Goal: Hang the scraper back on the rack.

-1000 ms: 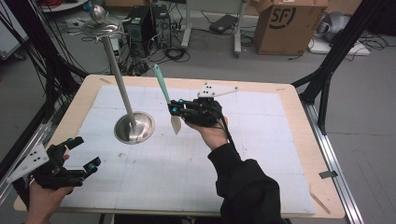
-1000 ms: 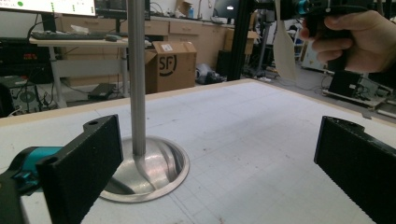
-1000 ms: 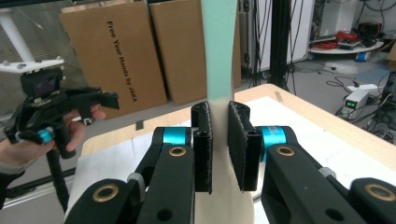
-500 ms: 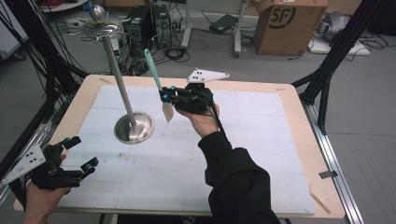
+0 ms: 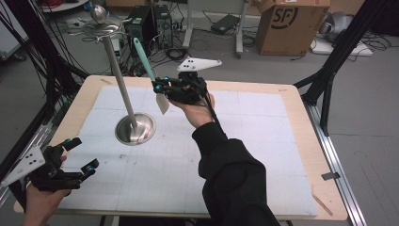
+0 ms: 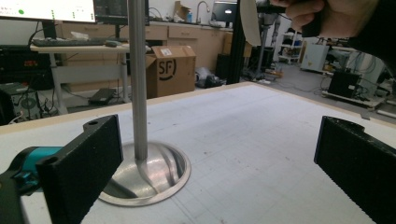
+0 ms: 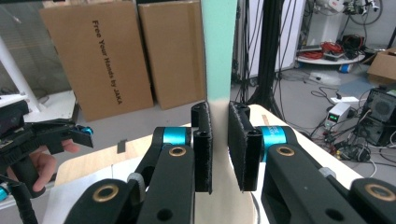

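Your right gripper (image 5: pixel 159 87) has its ridged black pads clamped flat on the spatula (image 5: pixel 151 79) where the smooth teal handle meets the cream blade, holding it tilted in the air just beside the stand's (image 5: pixel 123 94) polished steel pole, likely for hanging on the ring at its top. Your left gripper (image 5: pixel 75 155) rests near the stand's dished round base, jaws wide apart and empty.

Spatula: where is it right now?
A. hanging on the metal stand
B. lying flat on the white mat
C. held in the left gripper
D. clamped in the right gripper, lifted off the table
D. The right gripper is shut on the spatula, its teal handle pointing up and its pale blade hanging clear above the table.
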A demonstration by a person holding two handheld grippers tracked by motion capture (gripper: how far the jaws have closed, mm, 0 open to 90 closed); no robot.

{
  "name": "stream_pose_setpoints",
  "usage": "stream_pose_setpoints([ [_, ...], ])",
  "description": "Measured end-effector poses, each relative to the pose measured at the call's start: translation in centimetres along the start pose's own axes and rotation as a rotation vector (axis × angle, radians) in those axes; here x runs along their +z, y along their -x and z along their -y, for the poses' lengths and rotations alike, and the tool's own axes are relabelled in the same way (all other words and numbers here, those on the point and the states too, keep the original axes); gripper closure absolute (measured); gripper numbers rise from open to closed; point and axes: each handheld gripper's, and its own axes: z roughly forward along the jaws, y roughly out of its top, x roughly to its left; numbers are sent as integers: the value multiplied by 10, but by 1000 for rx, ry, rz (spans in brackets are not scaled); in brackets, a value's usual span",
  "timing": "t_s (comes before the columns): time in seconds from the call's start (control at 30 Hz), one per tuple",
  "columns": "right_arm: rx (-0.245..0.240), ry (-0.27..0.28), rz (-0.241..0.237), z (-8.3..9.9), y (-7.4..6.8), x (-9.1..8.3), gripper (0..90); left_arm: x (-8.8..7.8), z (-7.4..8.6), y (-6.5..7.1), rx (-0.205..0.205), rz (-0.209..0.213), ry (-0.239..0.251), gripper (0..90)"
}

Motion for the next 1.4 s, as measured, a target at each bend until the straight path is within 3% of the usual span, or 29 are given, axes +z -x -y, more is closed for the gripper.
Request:
stream_pose_setpoints([
  [0.87, -28, 27, 31, -16, -6, 12, 808, 0, 1, -1, 0, 1, 0, 17],
  [1.4, -31, 20, 51, -14, -4, 17, 808, 0, 2, -2, -4, -3, -3, 17],
])
